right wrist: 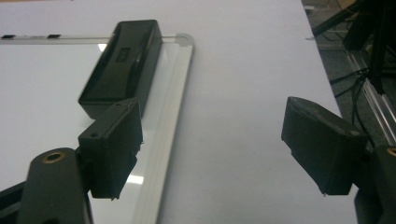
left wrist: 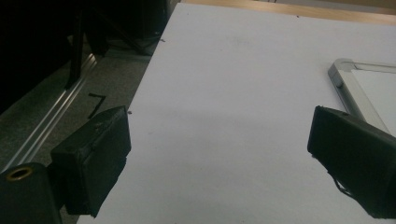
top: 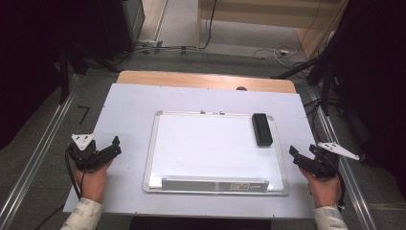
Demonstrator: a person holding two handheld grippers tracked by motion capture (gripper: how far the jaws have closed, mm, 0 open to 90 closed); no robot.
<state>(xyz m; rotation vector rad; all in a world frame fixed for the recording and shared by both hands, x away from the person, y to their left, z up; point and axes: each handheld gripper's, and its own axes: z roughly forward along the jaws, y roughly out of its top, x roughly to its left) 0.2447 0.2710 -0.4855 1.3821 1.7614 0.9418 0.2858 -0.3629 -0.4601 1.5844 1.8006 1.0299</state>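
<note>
Grey carpet floor (top: 38, 143), cables (top: 268, 51), wooden furniture (top: 268, 14), dim light

A glossy black plastic eraser (right wrist: 122, 63) lies on the smooth whiteboard (top: 206, 148), which has a brushed metal frame.

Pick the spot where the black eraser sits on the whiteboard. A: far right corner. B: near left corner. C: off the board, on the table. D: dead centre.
A: the black eraser lies at the far right corner of the whiteboard, beside its right frame edge.
</note>
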